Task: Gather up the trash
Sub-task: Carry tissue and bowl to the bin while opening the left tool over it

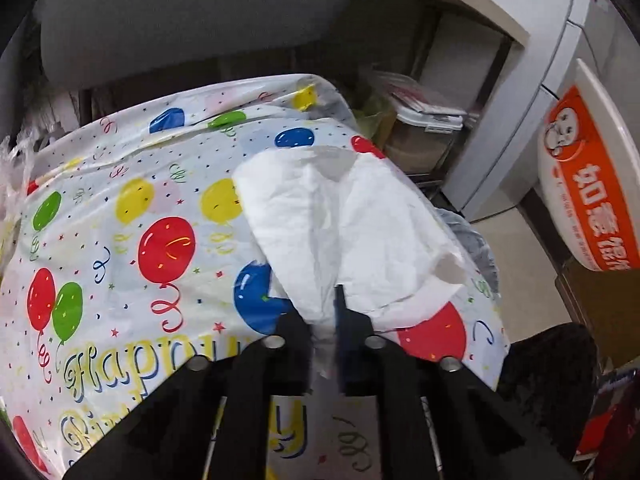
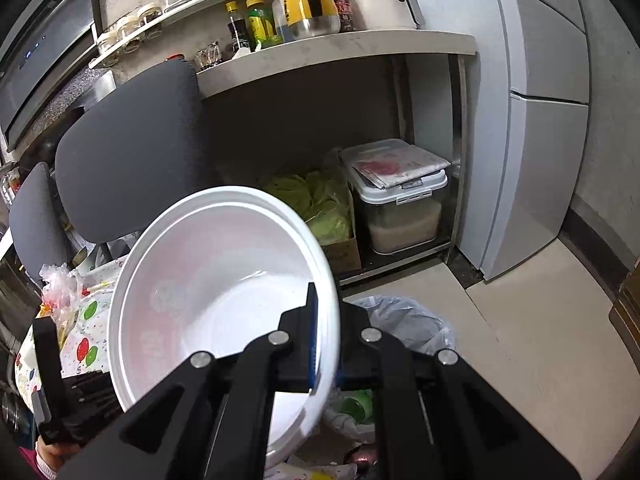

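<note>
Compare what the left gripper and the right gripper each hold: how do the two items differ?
The left gripper pinches a crumpled white paper napkin, soft and limp; the right gripper clamps the rim of a rigid white disposable bowl. The napkin lies on the balloon tablecloth; the bowl is held tilted in the air near the lined trash bin. Both are white, and each gripper is shut on its item.

Even indoor light, strong fisheye bending, dark corners, slight blur.

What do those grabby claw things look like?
Both are black plastic. The left gripper and the right gripper each have slanted arms joined by round silver pins, and blue pads line the fingers. At the right view's bottom left corner, a pink sleeve with a pale cuff peeks in.
</note>
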`<state>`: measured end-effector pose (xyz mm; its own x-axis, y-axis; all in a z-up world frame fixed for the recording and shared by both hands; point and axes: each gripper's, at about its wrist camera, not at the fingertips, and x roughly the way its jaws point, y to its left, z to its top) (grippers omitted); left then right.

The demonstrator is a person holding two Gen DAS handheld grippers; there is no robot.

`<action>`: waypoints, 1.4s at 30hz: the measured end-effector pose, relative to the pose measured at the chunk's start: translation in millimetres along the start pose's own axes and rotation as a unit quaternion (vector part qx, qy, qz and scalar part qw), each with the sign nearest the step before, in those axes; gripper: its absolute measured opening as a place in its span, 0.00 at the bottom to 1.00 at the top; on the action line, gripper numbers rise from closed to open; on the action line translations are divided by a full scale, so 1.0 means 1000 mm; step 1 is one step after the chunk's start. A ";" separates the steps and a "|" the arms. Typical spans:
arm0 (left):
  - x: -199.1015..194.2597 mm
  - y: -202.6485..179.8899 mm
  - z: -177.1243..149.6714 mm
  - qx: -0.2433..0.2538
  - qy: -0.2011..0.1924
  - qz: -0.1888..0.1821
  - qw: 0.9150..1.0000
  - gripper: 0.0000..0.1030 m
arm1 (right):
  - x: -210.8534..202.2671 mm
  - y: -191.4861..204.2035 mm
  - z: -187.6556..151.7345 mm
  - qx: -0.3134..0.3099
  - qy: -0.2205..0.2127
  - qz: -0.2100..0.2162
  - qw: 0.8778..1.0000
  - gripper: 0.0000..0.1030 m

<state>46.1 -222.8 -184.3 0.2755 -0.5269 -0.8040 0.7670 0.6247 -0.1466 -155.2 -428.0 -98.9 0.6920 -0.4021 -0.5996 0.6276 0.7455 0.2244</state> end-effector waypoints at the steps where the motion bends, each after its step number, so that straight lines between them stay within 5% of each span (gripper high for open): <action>1: -0.003 0.000 -0.001 -0.001 -0.003 -0.006 1.000 0.04 | 0.000 -0.001 0.000 0.001 0.001 0.000 1.000 0.06; 8: -0.056 -0.016 0.013 -0.004 -0.067 -0.069 0.995 0.03 | -0.006 -0.008 0.000 0.008 -0.006 -0.005 1.000 0.06; 12: -0.066 -0.047 0.027 0.019 -0.072 -0.109 0.991 0.03 | -0.018 -0.028 0.000 0.024 -0.016 -0.027 0.999 0.06; 20: -0.006 -0.136 0.048 0.091 -0.017 -0.139 0.986 0.04 | -0.040 -0.094 -0.004 0.071 -0.030 -0.083 0.994 0.06; 29: 0.048 -0.181 0.062 0.110 0.025 -0.152 0.982 0.08 | -0.027 -0.146 -0.003 0.109 -0.026 -0.116 0.987 0.06; 36: 0.069 -0.187 0.076 0.106 0.029 -0.143 0.984 0.47 | -0.013 -0.156 -0.005 0.117 -0.016 -0.121 0.986 0.06; 42: 0.047 -0.172 0.079 0.101 -0.004 -0.131 0.986 0.47 | -0.002 -0.147 -0.006 0.111 -0.005 -0.114 0.987 0.06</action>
<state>-27.0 -400.6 -151.0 0.0575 -0.6599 -0.7492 0.9122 0.3396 -0.2291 -250.9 -533.9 -135.7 0.5261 -0.5517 -0.6471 0.8295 0.5006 0.2476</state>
